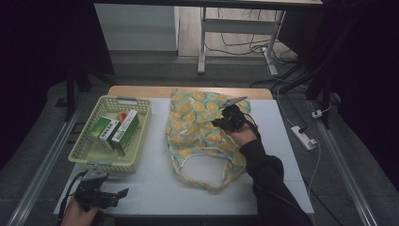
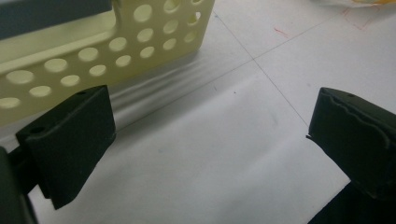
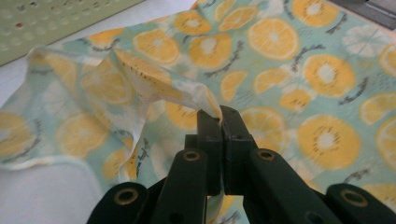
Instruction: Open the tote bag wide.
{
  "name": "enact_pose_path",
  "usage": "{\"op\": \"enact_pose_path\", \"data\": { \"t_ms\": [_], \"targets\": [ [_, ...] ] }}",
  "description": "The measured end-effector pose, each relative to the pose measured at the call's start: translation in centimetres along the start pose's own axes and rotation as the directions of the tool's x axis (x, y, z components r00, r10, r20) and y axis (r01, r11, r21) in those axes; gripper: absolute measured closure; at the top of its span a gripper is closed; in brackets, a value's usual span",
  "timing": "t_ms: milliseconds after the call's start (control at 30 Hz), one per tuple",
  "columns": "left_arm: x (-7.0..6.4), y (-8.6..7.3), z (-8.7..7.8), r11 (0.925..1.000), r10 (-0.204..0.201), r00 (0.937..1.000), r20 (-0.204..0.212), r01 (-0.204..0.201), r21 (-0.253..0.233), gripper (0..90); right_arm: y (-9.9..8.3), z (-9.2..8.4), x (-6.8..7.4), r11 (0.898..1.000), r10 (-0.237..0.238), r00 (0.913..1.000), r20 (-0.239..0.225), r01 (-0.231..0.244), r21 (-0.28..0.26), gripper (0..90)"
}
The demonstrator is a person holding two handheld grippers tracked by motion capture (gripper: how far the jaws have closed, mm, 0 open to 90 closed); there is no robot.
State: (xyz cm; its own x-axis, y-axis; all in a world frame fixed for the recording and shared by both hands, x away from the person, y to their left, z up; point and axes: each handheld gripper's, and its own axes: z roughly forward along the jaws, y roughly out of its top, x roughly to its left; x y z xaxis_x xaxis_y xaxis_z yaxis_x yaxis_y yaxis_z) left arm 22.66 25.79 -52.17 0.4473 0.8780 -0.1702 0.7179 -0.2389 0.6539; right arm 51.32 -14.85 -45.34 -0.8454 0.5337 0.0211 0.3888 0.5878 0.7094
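- High view: we see the fabric bag (image 1: 200, 136), printed with orange slices on pale green, lying spread on the white table (image 1: 155, 188), just right of the pale yellow perforated basket (image 1: 84, 153).
- Our right gripper (image 1: 220, 122) sits over the middle of the bag, its jaws pinched together on a fold of the cloth.
- In the right gripper view, the jaws of the right gripper (image 3: 220, 116) meet on a raised ridge of the bag (image 3: 289, 74), lifting it into a peak above the rest of the fabric.
- Our left gripper (image 1: 120, 194) rests at the table's near left corner, in front of the basket, holding nothing.
- In the left gripper view, its jaws stand wide apart over bare table, the basket wall (image 2: 116, 51) just behind.
- Two green-and-white boxes (image 1: 115, 131) lie inside the basket.
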Motion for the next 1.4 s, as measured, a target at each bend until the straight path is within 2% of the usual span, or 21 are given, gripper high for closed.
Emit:
{"op": "enact_pose_path", "data": {
  "t_ms": [233, 267, 433, 467, 500, 567, 633, 700, 767, 867, 1067, 1267, 1400],
  "targets": [
    [0.0, 0.0, 0.0, 1.0000, 0.002, 1.0000, 0.003, -0.002, 0.001, 1.0, 0.9, 1.4, -2.2, 1.000, 0.017, 0.9993, 0.032, -0.017, -0.009, 88.6],
    [0.0, 0.0, 0.0, 1.0000, -0.001, 1.0000, 0.003, 0.001, 0.001, 1.1, 0.8, 1.9, -2.7, 1.000, 0.027, 0.9985, 0.047, -0.027, -0.006, 88.5],
    [0.1, 0.0, 0.0, 1.0000, -0.002, 1.0000, 0.005, 0.002, -0.002, 1.1, 0.2, 3.3, -3.7, 0.998, 0.054, 0.9960, 0.071, -0.055, 0.015, 87.1],
    [0.1, 0.0, 0.0, 1.0000, -0.002, 1.0000, 0.005, 0.002, -0.002, 1.1, -0.4, 4.0, -3.9, 0.996, 0.072, 0.9945, 0.076, -0.075, 0.039, 82.4],
    [0.1, 0.0, 0.0, 1.0000, -0.003, 1.0000, 0.005, 0.003, -0.003, 1.1, -0.4, 4.0, -3.9, 0.996, 0.072, 0.9945, 0.076, -0.075, 0.039, 82.4],
    [0.1, 0.0, 0.0, 1.0000, -0.003, 1.0000, 0.005, 0.003, -0.003, 1.1, -1.0, 4.4, -3.9, 0.995, 0.082, 0.9933, 0.081, -0.087, 0.055, 74.1],
    [0.1, 0.0, 0.0, 1.0000, -0.004, 1.0000, 0.005, 0.004, -0.002, 1.2, -1.3, 4.5, -3.9, 0.993, 0.103, 0.9935, 0.048, -0.105, 0.059, 64.9],
    [0.1, 0.0, 0.0, 1.0000, -0.004, 1.0000, 0.004, 0.004, -0.002, 1.2, -1.4, 4.1, -3.6, 0.993, 0.106, 0.9935, 0.042, -0.107, 0.042, 56.8],
    [0.1, 0.0, 0.0, 1.0000, -0.004, 1.0000, 0.003, 0.004, -0.002, 1.2, -1.1, 3.7, -3.1, 0.993, 0.112, 0.9937, 0.008, -0.112, 0.035, 48.9],
    [0.1, 0.0, 0.0, 1.0000, -0.004, 1.0000, 0.002, 0.004, -0.002, 1.2, -0.6, 2.7, -2.1, 0.996, 0.087, 0.9962, -0.007, -0.086, 0.022, 42.1],
    [0.1, 0.0, 0.0, 1.0000, -0.005, 1.0000, 0.002, 0.005, -0.002, 1.2, -0.6, 0.8, 0.5, 0.998, 0.059, 0.9962, -0.064, -0.059, 0.001, 35.6],
    [0.0, 0.0, 0.0, 1.0000, -0.003, 1.0000, 0.001, 0.003, 0.000, 1.2, -2.1, 0.3, 3.1, 0.999, 0.006, 0.9949, -0.101, -0.002, 0.037, 31.6],
    [0.1, 0.0, 0.0, 1.0000, -0.005, 1.0000, 0.001, 0.005, -0.001, 1.3, -3.3, 0.6, 4.3, 0.998, -0.014, 0.9921, -0.124, 0.022, 0.065, 31.5]
  ]
}}
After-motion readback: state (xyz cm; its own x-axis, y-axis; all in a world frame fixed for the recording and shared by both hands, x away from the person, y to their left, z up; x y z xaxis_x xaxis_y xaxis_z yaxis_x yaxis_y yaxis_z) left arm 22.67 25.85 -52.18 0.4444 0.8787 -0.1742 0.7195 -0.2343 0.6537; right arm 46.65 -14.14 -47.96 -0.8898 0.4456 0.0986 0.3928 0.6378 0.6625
